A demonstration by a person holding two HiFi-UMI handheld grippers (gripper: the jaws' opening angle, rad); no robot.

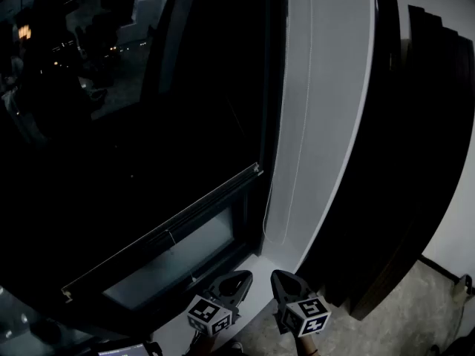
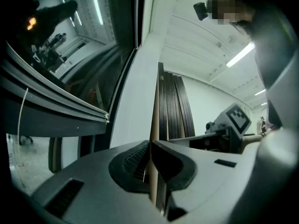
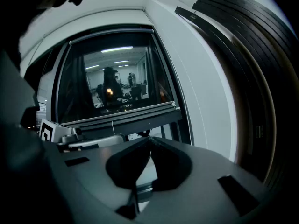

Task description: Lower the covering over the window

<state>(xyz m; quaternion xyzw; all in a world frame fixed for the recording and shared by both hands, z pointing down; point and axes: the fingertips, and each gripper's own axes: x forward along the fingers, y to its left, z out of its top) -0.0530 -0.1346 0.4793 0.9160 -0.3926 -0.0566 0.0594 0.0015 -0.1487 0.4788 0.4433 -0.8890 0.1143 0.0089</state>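
A large dark window (image 1: 111, 124) fills the left of the head view, with faint lights reflected at its upper left. Just right of it runs a white wall strip (image 1: 319, 110), then dark slatted panels (image 1: 423, 147). Speckled floor (image 1: 404, 314) shows at lower right. In the left gripper view, strip lights (image 2: 240, 55) glow on a white ceiling (image 2: 196, 27) at upper right.

Window pane (image 1: 111, 124) glossy glass; blind rail (image 1: 165, 228) smooth metal; wall (image 1: 319, 124) matt.
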